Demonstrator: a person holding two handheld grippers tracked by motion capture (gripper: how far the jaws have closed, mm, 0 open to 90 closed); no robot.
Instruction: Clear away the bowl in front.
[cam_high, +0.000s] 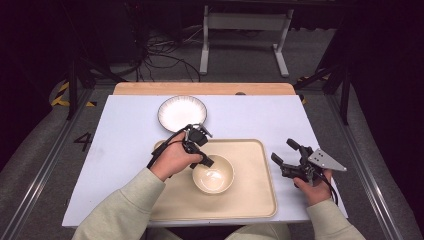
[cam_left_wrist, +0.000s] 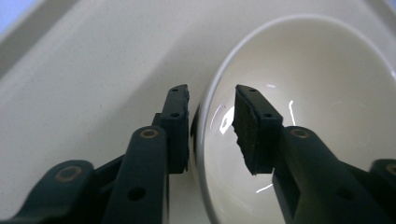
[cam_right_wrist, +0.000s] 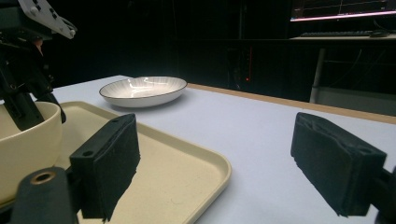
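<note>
**Left jaws straddle the bowl's rim**

Nearest the left gripper view's camera, the left gripper (cam_left_wrist: 212, 114) has one black jaw outside and one inside the rim of the glossy cream ceramic bowl (cam_left_wrist: 327, 116). A slight gap remains, so it isn't clamped, seemingly poised to pinch. The bowl sits in the beige plastic tray (cam_high: 250, 200). The right gripper (cam_high: 285, 152) waits beside it, jaws wide apart. Beyond lies the white ribbed, dark-rimmed plate (cam_high: 182, 113).

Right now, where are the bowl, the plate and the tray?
bowl (cam_high: 213, 174): high view, inside bottom.
plate (cam_high: 182, 113): high view, centre of its white face.
tray (cam_high: 252, 172): high view, bare floor right of the bowl.
</note>
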